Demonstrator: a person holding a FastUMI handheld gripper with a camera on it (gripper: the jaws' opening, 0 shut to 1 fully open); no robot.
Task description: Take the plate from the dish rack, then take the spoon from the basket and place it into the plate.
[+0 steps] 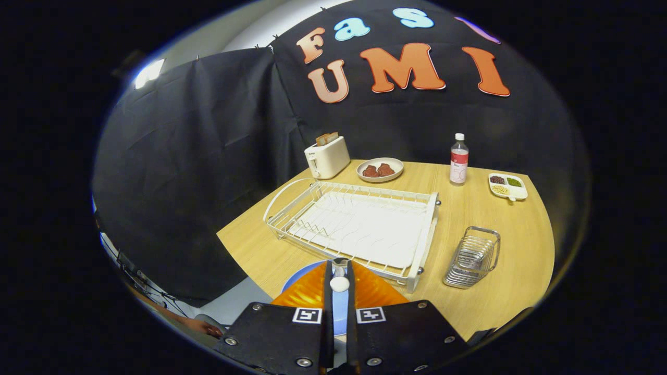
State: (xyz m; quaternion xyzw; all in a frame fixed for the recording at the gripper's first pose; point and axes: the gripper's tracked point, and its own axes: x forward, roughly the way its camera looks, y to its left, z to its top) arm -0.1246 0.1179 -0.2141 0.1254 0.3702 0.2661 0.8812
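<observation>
Lower middle of the picture: gripper [340, 272] with its two fingers drawn close together, pinching a spoon [339, 284] between them. Rounded pale end of the spoon seen in the narrow gap, a bit of shiny metal just ahead of it. Spoon pointing forward along the fingers, toward the dish rack.

Directly beneath the fingers and spoon: blue plate [298, 276], lying flat on the wooden table [500, 291] near its front edge, mostly covered by the fingers (only a curved strip at lower centre-left and a sliver between the fingers visible). Cannot tell whether the spoon touches the plate or hangs just above it.

Centre of the picture, just beyond the fingertips: white wire dish rack [359, 229] with a white drip tray inside, near corner close beside the plate.

Lower right of centre: small metal wire basket [471, 258], standing upright on the table, to the right of the rack and apart from it.

Upper centre, behind the rack: white toaster [327, 156] with toast [326, 138] sticking out of the top. Right of it, a shallow dish [380, 169] holding two brown pieces. Further right, an upright clear bottle [459, 159] with a white cap, then a small divided tray [507, 186] with dark, green and pale fillings at the far right corner of the table.
</observation>
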